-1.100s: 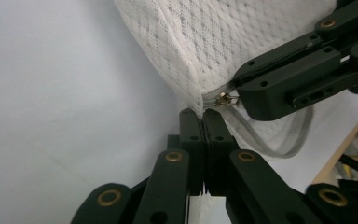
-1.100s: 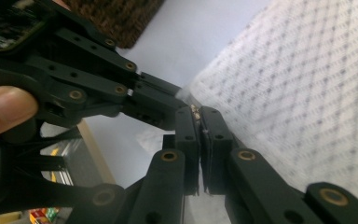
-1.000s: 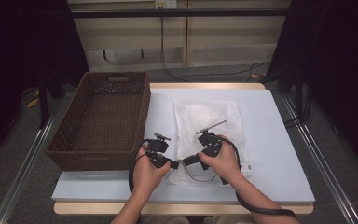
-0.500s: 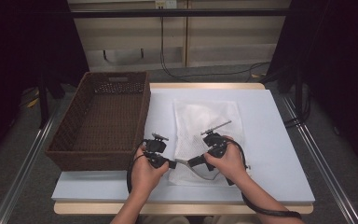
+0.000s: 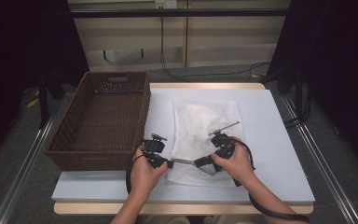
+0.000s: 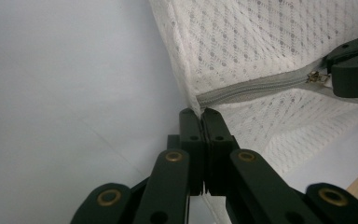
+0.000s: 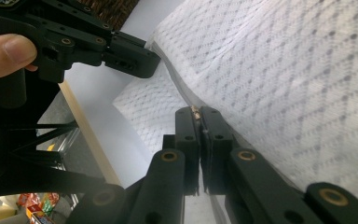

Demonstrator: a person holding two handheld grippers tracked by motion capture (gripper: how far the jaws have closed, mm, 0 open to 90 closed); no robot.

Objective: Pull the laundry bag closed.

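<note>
Mesh bag (image 5: 205, 140), zipper pull (image 7: 196, 112) pinched, right claw (image 7: 199, 114) view.

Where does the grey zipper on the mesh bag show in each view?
High view: the grey zipper runs near the bottom centre, between the two grippers.
Left gripper view: right of centre, rising toward the right.
Right gripper view: a thin line at centre, above the jaws.
Shared landmark: the white mesh bag.
</note>
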